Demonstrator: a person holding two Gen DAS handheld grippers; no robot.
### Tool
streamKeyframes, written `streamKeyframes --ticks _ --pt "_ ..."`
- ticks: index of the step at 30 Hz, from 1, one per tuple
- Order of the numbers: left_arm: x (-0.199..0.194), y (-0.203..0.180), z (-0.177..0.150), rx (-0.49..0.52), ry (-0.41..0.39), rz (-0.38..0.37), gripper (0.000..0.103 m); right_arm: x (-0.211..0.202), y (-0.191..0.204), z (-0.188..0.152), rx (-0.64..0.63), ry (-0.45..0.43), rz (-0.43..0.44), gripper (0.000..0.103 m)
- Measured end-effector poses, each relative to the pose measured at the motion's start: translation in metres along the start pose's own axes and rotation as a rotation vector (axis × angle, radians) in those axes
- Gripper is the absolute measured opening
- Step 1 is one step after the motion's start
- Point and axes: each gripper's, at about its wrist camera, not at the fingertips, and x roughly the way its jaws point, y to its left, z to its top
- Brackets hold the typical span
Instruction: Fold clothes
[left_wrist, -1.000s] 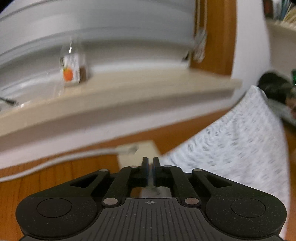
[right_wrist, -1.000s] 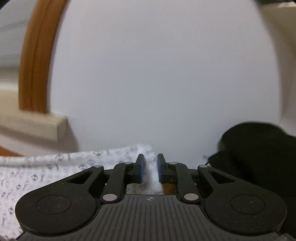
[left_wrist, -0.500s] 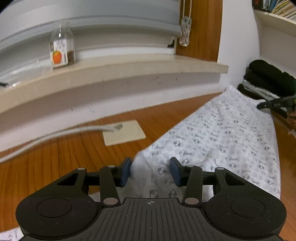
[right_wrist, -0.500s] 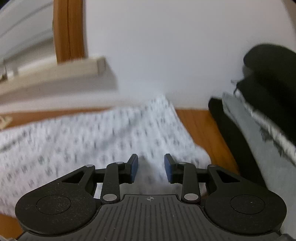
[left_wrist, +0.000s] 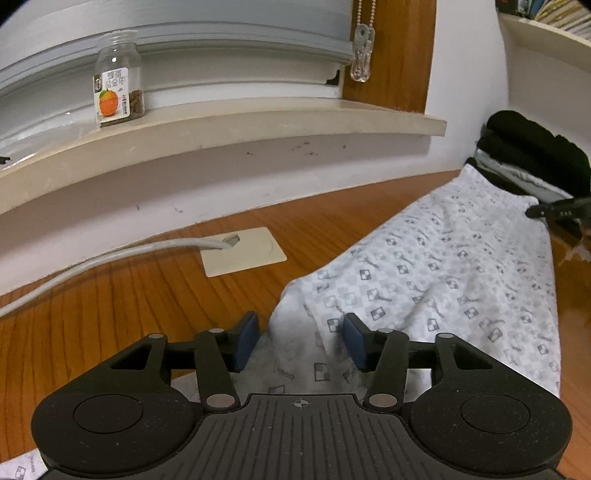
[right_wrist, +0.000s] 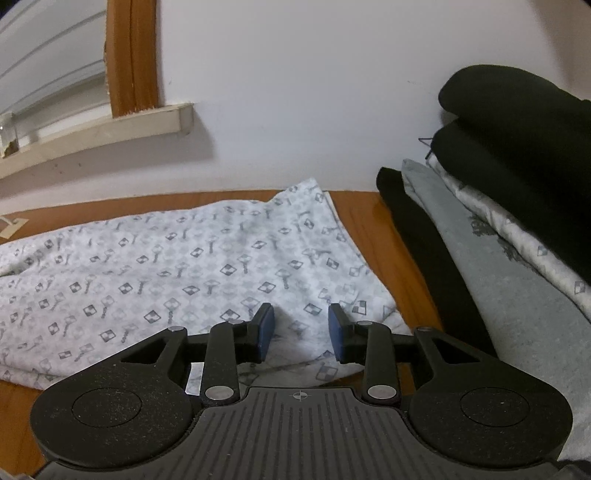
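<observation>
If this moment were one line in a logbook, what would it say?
step: fold laid | white patterned cloth: flat on wooden table | left gripper: opening, cloth between fingers | right gripper: open

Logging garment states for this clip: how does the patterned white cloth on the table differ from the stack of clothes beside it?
The patterned white cloth lies spread in one low, rumpled layer on the table; the stack of clothes is piled several folded layers high. The cloth is pale with small grey checks; the stack is mostly black and grey. The cloth lies between the open pads of each hand-held gripper; nothing touches the stack. Both rest on the same wooden table by the wall.
</observation>
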Motion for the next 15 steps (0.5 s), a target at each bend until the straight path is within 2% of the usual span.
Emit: streamKeyframes --ticks 4,7,9,12,15 --pt "-0.025 0.007 0.000 -0.018 -0.027 0.051 0.057 -0.002 0.007 0.000 -0.020 -0.005 -0.029 0.035" --pt "-0.064 0.014 -0.004 -0.048 -0.063 0.101 0.065 -0.005 0.017 0.001 -0.010 -0.009 -0.054 0.035" --pt "-0.091 0.019 -0.010 -0.071 -0.080 0.143 0.066 -0.015 0.032 0.002 -0.018 -0.047 -0.023 0.035" --pt "-0.135 0.039 -0.029 -0.129 -0.094 0.223 0.069 -0.023 0.061 0.004 -0.042 -0.074 0.084 0.037" --pt "-0.169 0.061 -0.050 -0.174 -0.083 0.318 0.070 -0.022 0.086 0.005 -0.081 -0.057 0.154 0.041"
